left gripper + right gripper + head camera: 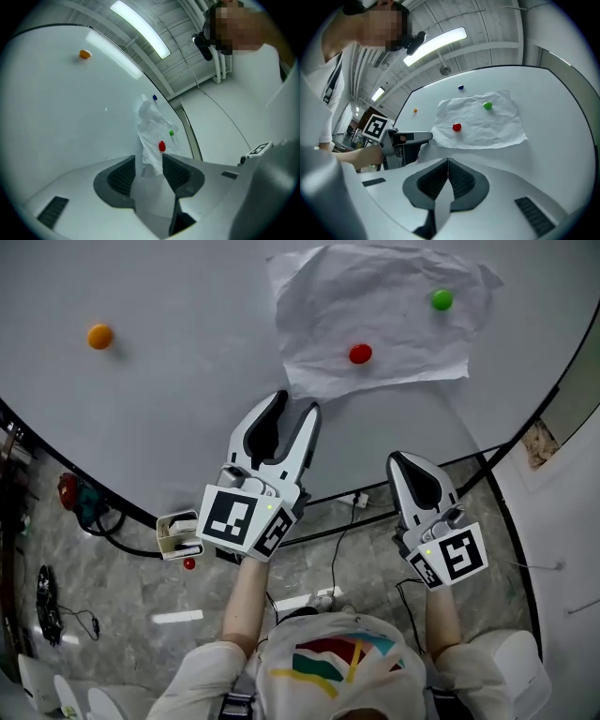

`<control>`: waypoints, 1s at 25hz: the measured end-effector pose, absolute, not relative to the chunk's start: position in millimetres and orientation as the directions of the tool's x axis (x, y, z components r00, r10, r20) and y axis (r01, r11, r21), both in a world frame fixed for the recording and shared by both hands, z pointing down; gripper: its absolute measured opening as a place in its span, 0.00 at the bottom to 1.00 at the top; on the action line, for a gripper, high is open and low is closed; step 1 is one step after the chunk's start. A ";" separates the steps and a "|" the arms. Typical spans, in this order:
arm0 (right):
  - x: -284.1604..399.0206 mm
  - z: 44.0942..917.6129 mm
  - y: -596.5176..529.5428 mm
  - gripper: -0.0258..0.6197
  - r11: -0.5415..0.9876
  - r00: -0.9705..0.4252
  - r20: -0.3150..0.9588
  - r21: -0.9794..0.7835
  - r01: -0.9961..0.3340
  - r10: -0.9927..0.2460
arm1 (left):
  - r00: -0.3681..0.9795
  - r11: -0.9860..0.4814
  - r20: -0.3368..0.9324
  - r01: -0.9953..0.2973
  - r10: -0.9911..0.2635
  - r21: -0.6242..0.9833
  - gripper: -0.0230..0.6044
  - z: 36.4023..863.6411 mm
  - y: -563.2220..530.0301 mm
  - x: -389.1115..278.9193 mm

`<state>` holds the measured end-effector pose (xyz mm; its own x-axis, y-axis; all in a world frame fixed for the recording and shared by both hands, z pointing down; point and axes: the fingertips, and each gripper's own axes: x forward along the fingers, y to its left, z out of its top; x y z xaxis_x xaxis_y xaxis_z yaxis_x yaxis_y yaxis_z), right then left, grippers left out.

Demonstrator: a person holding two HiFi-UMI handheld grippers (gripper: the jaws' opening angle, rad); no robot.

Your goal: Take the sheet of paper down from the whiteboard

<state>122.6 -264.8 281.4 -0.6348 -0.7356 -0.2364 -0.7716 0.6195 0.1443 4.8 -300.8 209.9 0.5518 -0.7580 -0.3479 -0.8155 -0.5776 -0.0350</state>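
**A:** How are the arms held?

**B:** Both forearms (246,601) reach forward and up toward the sheet of paper (384,320). The left hand-held gripper (295,402) leans toward the sheet's lower left corner and stops just short of it.

**A:** Released or clenched?

**B:** Released. Its jaws stand wide apart and the pads are bare, with the sheet only in line beyond them. The right hand-held gripper (401,460) is clenched on nothing, pads pressed together. It sits below the sheet's bottom edge and farther from it than the left one.

**A:** And the sheet?

**B:** It is crumpled and lies flat against the whiteboard (187,390). A red magnet (360,353) is on it near its bottom edge and a green magnet (442,299) near its upper right.

**A:** Anything farther off?

**B:** A blue magnet (461,87) is just past the sheet's top edge. An orange magnet (99,336) is well apart from the sheet, to its left.
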 end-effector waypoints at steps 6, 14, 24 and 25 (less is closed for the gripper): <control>112.1 248.2 -275.1 0.06 0.600 -0.613 -0.309 0.147 -0.786 -0.727 | 0.586 -0.597 -0.328 -0.798 -0.741 -0.077 0.37 208.1 -306.9 15.0; 89.2 184.8 -298.1 0.26 0.480 -0.583 -0.372 0.338 -0.810 -0.722 | 0.617 -0.632 -0.301 -0.773 -0.727 -0.057 0.23 210.9 -308.2 4.0; 69.0 160.7 -328.9 0.26 0.404 -0.544 -0.345 0.400 -0.823 -0.765 | 0.648 -0.654 -0.274 -0.752 -0.710 -0.082 0.11 213.7 -305.9 2.5; 68.1 160.1 -330.4 0.26 0.398 -0.538 -0.347 0.399 -0.826 -0.768 | 0.648 -0.655 -0.272 -0.752 -0.712 -0.077 0.11 214.1 -306.8 1.8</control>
<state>68.1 -330.4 160.1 -0.5384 -0.7677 -0.3475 -0.8257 0.3983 0.3994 1.8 -306.8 214.1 0.6477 -0.7116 -0.2722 -0.7518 -0.6550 -0.0766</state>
